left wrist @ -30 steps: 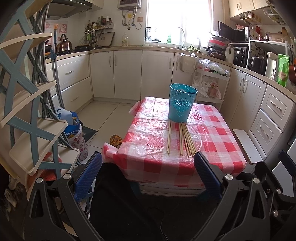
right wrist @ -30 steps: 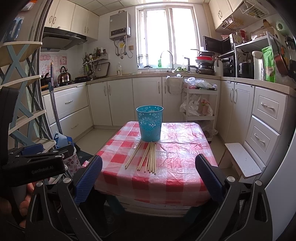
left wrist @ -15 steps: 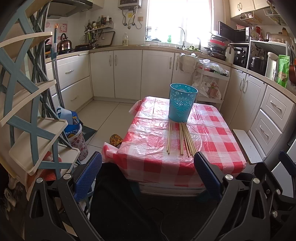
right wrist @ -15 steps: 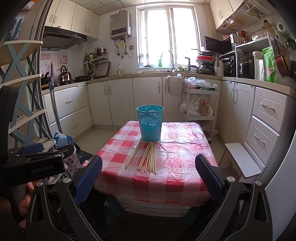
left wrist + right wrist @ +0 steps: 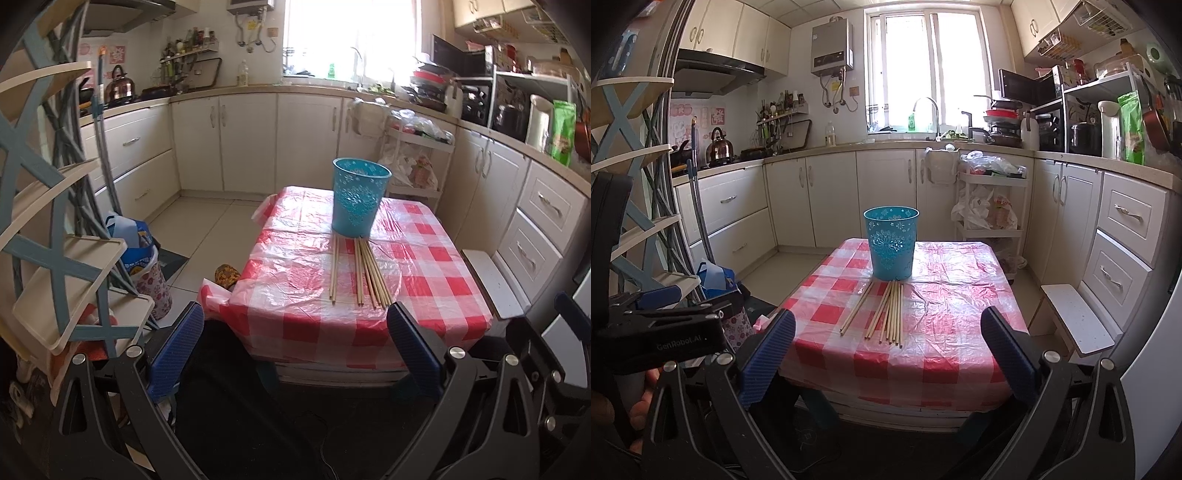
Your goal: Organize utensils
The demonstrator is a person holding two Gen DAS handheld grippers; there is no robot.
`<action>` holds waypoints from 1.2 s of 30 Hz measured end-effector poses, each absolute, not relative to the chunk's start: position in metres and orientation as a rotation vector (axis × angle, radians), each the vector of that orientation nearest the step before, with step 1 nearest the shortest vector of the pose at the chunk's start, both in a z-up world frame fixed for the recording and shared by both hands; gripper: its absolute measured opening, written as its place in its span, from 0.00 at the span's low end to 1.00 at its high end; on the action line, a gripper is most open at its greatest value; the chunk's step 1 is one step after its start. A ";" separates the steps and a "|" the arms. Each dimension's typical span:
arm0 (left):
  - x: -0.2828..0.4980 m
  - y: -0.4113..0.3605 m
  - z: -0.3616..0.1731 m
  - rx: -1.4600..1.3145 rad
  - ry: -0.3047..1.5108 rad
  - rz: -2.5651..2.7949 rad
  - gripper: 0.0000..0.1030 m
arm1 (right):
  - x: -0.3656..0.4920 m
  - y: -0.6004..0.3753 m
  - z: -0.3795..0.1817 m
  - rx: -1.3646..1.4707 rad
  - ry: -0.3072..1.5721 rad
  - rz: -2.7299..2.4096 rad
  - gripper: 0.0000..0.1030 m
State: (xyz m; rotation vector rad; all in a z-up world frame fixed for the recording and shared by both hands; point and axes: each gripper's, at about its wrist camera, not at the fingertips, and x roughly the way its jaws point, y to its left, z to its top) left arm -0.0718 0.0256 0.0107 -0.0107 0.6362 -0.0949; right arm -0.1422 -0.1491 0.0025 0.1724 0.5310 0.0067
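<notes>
Several wooden chopsticks (image 5: 364, 271) lie side by side on a red-and-white checked tablecloth (image 5: 295, 280), just in front of an upright teal perforated bucket (image 5: 356, 197). The chopsticks (image 5: 888, 312) and the bucket (image 5: 891, 248) also show in the right wrist view. My left gripper (image 5: 295, 350) is open and empty, held back from the table's near edge. My right gripper (image 5: 886, 354) is open and empty, also short of the near edge. The left gripper's body (image 5: 661, 332) shows at the left of the right wrist view.
A blue-and-cream shelf rack (image 5: 55, 229) stands close on the left, with bags (image 5: 136, 251) on the floor beside it. White cabinets (image 5: 546, 221) line the right wall, with a white step stool (image 5: 491, 280) next to the table. A cart (image 5: 991, 206) stands behind.
</notes>
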 end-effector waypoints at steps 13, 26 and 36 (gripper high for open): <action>0.007 0.022 -0.032 -0.023 0.739 -0.110 0.93 | -0.081 -0.171 -0.038 0.203 0.636 -0.036 0.94; 0.142 -0.011 -0.096 0.012 0.836 -0.165 0.87 | 0.037 -0.188 -0.134 0.218 0.865 0.041 0.58; 0.228 -0.039 -0.140 0.028 0.929 -0.191 0.65 | 0.128 -0.183 -0.187 0.220 0.978 0.096 0.31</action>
